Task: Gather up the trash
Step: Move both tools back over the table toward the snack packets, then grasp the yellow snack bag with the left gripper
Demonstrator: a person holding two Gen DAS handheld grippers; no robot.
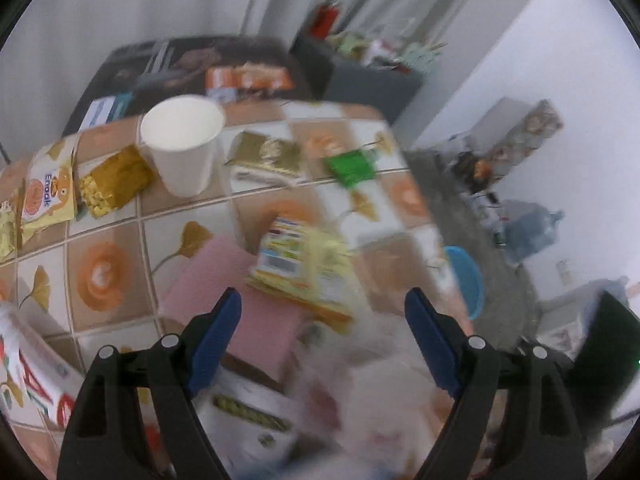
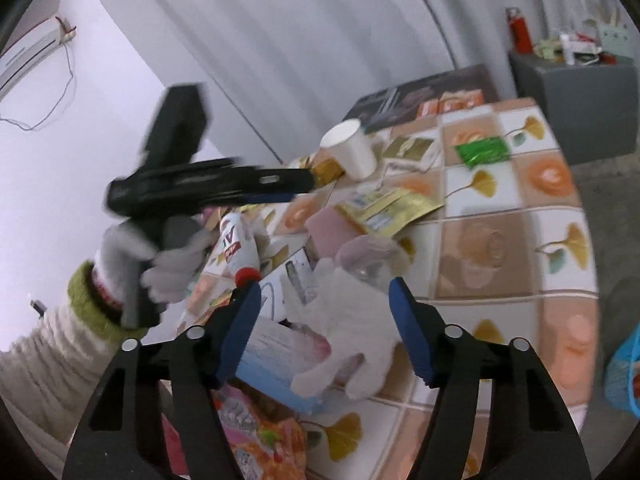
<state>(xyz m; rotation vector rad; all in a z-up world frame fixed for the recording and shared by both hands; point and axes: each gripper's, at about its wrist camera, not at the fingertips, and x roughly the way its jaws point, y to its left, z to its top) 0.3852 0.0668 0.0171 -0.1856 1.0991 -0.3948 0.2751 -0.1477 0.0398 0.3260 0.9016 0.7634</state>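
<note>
Over the tiled table (image 1: pixel 120 236), the left gripper (image 1: pixel 322 312) hangs with jaws spread wide and empty above a yellow wrapper (image 1: pixel 304 268) lying on a pink sponge (image 1: pixel 236 300). The right gripper (image 2: pixel 324 304), equally wide and empty, faces a white glove (image 2: pixel 352 332). Closing carelessly could pinch the sponge along with the wrapper, or knock over the paper cup (image 1: pixel 184 140) nearby.

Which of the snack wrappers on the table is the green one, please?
It is the small green wrapper lying flat near the table's far edge, right of the white paper cup; the wrappers around it are gold or yellow.
</note>
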